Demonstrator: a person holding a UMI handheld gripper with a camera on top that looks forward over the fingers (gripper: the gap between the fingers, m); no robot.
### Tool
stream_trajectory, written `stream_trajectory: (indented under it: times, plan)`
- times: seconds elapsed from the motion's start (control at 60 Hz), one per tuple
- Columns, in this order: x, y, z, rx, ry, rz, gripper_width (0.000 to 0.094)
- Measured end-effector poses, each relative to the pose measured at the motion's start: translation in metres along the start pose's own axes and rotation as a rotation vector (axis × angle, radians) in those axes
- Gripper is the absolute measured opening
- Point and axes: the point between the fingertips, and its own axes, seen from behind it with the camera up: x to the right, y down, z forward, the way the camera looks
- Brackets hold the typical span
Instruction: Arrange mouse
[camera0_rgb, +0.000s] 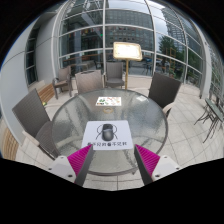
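A dark computer mouse (106, 134) lies on a white printed mat (108, 137) at the near side of a round glass table (70, 122). My gripper (109, 163) hovers just before the table's near edge, with the mouse and mat a little ahead of the fingers. The fingers are wide apart and hold nothing; the magenta pads (79, 160) show at either side.
A second white sheet (108, 101) lies at the far side of the table. Several chairs ring the table, among them one on the left (32, 115) and one at the far right (163, 90). A sign stand (126, 52) and glass building walls stand behind.
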Motion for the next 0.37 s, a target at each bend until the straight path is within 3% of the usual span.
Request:
stream_trajectory:
  times: [0.367]
  plan:
    - [-0.0054, 0.0055, -0.0078, 0.010, -0.009, 0.002, 0.0823]
